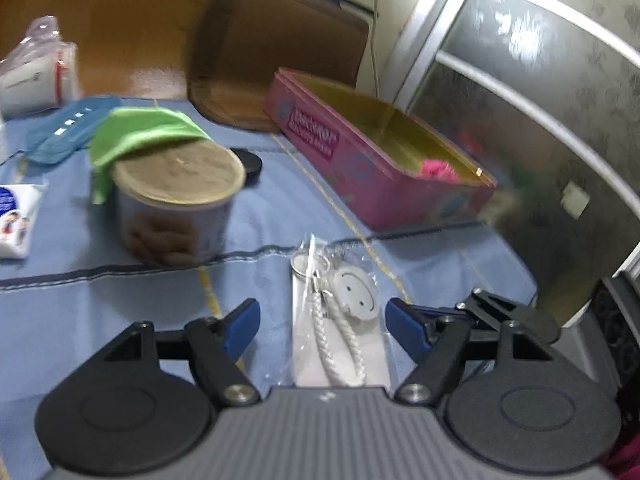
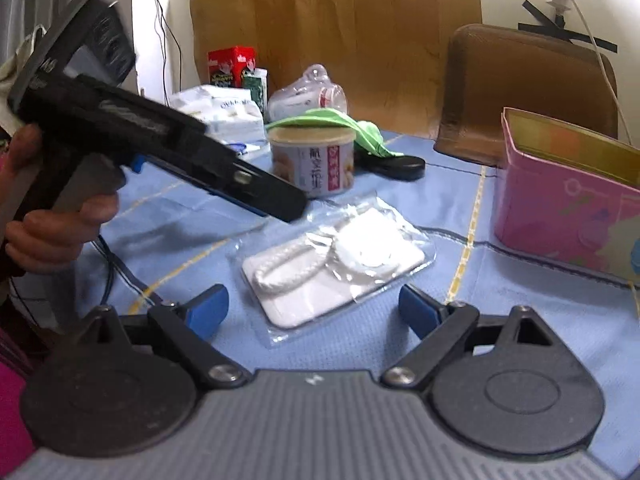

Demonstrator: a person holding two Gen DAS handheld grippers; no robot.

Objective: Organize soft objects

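Observation:
A clear packet with a white smiley charm and white cord [image 1: 340, 320] lies on the blue cloth between the open fingers of my left gripper [image 1: 322, 320]. It also shows in the right wrist view [image 2: 340, 264], just ahead of my open right gripper [image 2: 312, 308]. The left gripper [image 2: 276, 200] shows there held by a hand, above the packet. A pink tin box [image 1: 380, 168] stands open with a pink fluffy thing [image 1: 438, 170] inside; the box also shows at right [image 2: 560, 208]. A green cloth [image 1: 140, 132] is draped over a round can [image 1: 176, 208].
A brown chair back [image 1: 276, 48] stands behind the table. A blue tray [image 1: 68, 128], tissue packs [image 2: 224, 112], a plastic bag [image 2: 308, 96], a red carton [image 2: 232, 66] and a black disc [image 1: 250, 164] lie at the far side. A glass door [image 1: 540, 92] is at right.

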